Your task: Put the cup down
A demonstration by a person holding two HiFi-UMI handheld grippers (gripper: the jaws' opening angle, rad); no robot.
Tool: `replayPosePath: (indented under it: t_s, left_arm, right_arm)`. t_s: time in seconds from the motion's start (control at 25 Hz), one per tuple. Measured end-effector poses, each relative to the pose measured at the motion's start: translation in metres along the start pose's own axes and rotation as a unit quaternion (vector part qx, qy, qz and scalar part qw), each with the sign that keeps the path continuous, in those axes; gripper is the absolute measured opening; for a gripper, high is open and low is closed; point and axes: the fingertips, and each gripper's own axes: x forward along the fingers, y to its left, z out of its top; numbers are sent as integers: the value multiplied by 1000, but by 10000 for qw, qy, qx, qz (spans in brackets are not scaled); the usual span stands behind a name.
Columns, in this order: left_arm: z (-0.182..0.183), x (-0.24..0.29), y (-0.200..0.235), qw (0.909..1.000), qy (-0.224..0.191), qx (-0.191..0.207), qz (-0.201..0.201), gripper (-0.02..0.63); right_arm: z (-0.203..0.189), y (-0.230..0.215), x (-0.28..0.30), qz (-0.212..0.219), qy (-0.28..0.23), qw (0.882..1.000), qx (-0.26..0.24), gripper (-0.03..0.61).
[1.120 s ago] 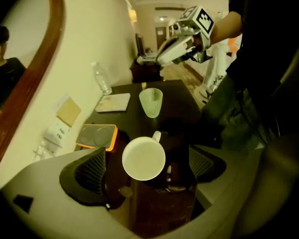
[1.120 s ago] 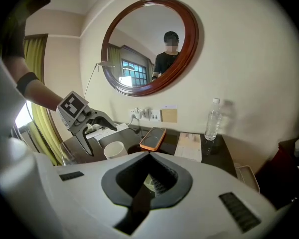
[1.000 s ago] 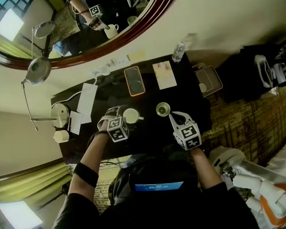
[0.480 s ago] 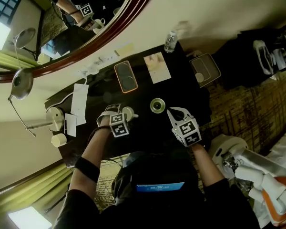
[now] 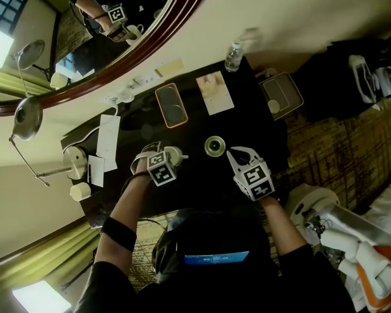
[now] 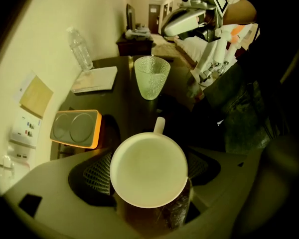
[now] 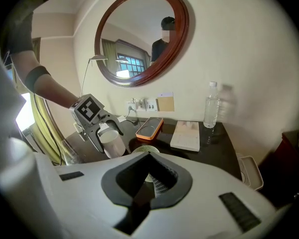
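Jaws of the left tool (image 5: 161,158), which I hold pointing steeply down, stand apart around the white cup (image 6: 148,169) and have just been closing in on it. The ribbed pads (image 6: 102,173) sit close on either side of its wall, and I see no firm squeeze yet. The right tool (image 7: 145,180) is clenched on nothing and hovers just short of the green glass (image 6: 152,77). From the right gripper view the cup appears to stand upright on the dark bench (image 5: 202,188), near its front edge. Its handle (image 6: 159,125) points toward the glass and is clear of both pads. I judge the cup empty and so fairly light, but stiff, smooth-glazed and breakable. It could slip in a loose grip or chip on a hard landing. The sound hold is across the round body just under the rim, pads square to the wall, with the handle left free. Beyond it lie an orange-rimmed tray (image 6: 75,128), a water bottle (image 6: 80,48) by the wall and the oval mirror (image 7: 142,34) above.
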Motion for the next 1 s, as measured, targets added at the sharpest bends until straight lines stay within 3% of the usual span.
replayPosePath:
  t_s: [0.28, 0.6, 1.0]
  left_arm:
    - [13, -30, 29, 9983, -155, -539, 152, 422]
    - [38, -65, 103, 9938, -307, -898, 579, 422]
    - [58, -67, 195, 9929, -211, -986, 638, 422]
  right_arm:
    - [31, -9, 14, 168, -5, 9975, -693, 15]
    - [85, -25, 56, 581, -33, 9907, -1230, 15]
    - [102, 15, 129, 1636, 148, 9640, -2092, 15]
